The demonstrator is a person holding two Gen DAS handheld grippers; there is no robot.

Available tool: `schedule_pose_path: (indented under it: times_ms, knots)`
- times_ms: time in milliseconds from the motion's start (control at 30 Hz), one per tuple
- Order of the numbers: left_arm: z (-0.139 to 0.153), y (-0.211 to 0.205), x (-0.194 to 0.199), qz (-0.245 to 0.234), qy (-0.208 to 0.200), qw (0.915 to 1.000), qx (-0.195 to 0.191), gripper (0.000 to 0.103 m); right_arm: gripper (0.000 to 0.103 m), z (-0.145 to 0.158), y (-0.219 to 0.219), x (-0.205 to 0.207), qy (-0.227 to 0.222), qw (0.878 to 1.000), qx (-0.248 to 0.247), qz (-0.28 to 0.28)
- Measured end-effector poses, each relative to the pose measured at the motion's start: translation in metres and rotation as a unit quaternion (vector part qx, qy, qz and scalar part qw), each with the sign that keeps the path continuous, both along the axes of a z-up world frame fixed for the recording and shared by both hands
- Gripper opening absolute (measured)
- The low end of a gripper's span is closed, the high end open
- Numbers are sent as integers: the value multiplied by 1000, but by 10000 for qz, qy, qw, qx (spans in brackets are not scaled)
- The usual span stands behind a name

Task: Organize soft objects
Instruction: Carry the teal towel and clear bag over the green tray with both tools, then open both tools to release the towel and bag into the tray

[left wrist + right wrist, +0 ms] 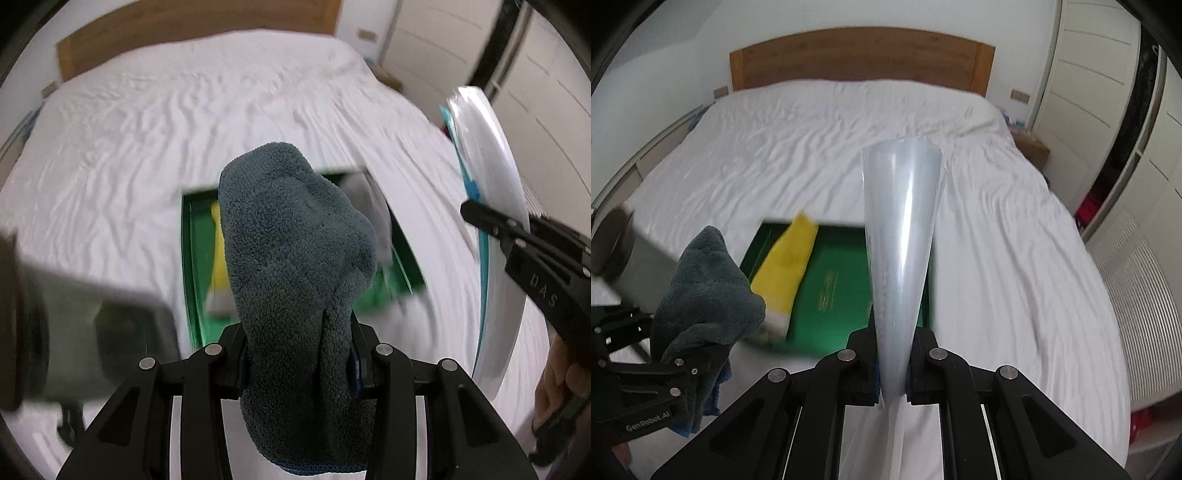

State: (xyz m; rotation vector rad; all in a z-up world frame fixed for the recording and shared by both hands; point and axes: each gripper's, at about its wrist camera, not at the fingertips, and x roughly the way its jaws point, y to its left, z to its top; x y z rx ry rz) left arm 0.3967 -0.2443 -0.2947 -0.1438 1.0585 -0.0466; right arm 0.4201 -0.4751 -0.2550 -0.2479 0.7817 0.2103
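The left gripper (299, 350) clamps a fluffy grey-blue microfibre towel (295, 258); the right gripper (892, 373) pinches a translucent plastic bag (901, 229). Both hang above the shallow green tray (834, 280) near the bed's foot edge, so lower the towel beside the yellow cloth (786, 266) before releasing.

Both wrist views face headboard (862, 55), sharing green tray (827, 295).

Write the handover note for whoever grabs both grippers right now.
Left gripper: shut on the dark teal fleece cloth, held up in the air above the near end of the green tray.
Right gripper: shut on a clear plastic sheet, which stands up from between the fingers.
The green tray lies on the white bed with a yellow cloth draped over its left side.
Done: the yellow cloth is at the tray.
Left: the fleece cloth and the plastic sheet are both in the air, not yet set down.
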Motion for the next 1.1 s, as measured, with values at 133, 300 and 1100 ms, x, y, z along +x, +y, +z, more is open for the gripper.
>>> schedule_pose_path:
  times_ms: [133,300,1100]
  knots:
    - [-21,2,36,185,-19,9997,-180,35,8,-15,9,42,45,9997,192,153]
    - [-62,-1,72,220,206,9994,-151,35,8,-54,19,86,246,9994,127,218]
    - [-127,10,94,674,518,9957,370,42,13,-163,57,188,834,9960,-323,71]
